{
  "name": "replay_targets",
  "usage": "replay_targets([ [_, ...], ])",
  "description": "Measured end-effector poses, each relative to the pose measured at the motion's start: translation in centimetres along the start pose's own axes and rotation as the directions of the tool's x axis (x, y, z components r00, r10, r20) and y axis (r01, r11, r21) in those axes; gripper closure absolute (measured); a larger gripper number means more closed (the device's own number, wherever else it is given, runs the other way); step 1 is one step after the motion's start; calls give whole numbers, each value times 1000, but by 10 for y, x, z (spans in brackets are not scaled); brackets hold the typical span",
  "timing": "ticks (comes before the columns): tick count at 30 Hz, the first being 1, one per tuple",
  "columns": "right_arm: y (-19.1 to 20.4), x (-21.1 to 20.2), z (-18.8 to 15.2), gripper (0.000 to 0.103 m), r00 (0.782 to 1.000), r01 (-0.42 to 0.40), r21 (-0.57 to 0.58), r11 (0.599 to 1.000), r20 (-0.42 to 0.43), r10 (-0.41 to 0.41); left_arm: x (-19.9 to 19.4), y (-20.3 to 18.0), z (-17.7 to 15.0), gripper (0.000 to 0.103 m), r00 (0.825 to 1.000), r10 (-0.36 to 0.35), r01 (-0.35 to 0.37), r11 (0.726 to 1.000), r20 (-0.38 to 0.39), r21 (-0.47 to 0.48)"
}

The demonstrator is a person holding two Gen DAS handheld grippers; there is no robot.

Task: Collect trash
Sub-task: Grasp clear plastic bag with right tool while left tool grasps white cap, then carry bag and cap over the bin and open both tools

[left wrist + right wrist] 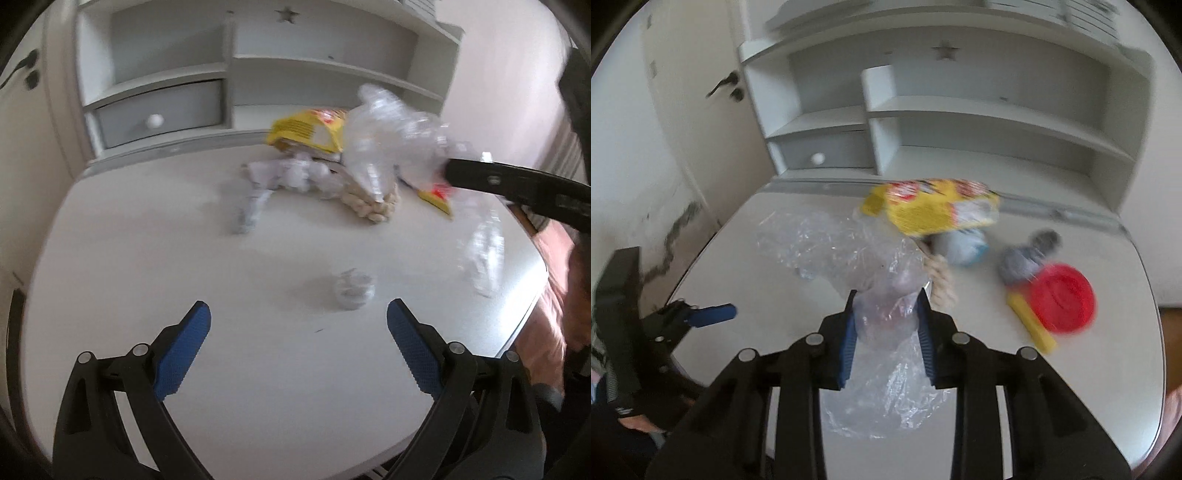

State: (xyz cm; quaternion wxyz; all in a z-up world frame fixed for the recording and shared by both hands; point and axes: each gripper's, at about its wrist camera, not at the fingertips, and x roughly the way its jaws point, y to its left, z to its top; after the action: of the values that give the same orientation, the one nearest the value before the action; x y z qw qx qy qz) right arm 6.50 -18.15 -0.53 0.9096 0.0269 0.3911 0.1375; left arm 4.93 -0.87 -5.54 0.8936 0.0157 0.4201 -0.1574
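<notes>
Clear plastic bag [886, 314] sits pinched in the right claw [886, 295] above the bench [997, 369] — left claw [299, 317] gapes wide, crumpled wad [354, 291] just ahead.

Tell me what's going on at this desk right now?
A person with a handheld gripper in each hand is clearing litter off a white desk. The right gripper has its blue pads closed on a crumpled clear plastic bag. The left gripper is open and empty above a small crumpled grey-white wad. A yellow snack packet, a red round lid and other scraps lie uncollected.
</notes>
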Motion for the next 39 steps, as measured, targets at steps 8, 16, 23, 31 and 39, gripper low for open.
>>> replay_targets([
  [8,-60,-40,-43,73,997,71,148,987,4,-72,33,-28,5,10,996,79,-75,994,-45,81],
  [16,-108,-68,-76,73,990,135,246,960,2,-140,46,-43,13,70,995,90,-83,989,-48,122],
  [23,-167,-118,-120,73,963,245,394,886,6,-269,37,-102,23,73,999,-22,27,979,-24,200],
  [31,-247,-195,-225,73,877,423,615,665,-92,-472,32,-259,19,73,952,-301,297,867,-55,401],
  [39,-302,-244,-345,73,776,547,738,394,-271,-570,40,-424,-39,73,818,-521,560,627,-243,541],
])
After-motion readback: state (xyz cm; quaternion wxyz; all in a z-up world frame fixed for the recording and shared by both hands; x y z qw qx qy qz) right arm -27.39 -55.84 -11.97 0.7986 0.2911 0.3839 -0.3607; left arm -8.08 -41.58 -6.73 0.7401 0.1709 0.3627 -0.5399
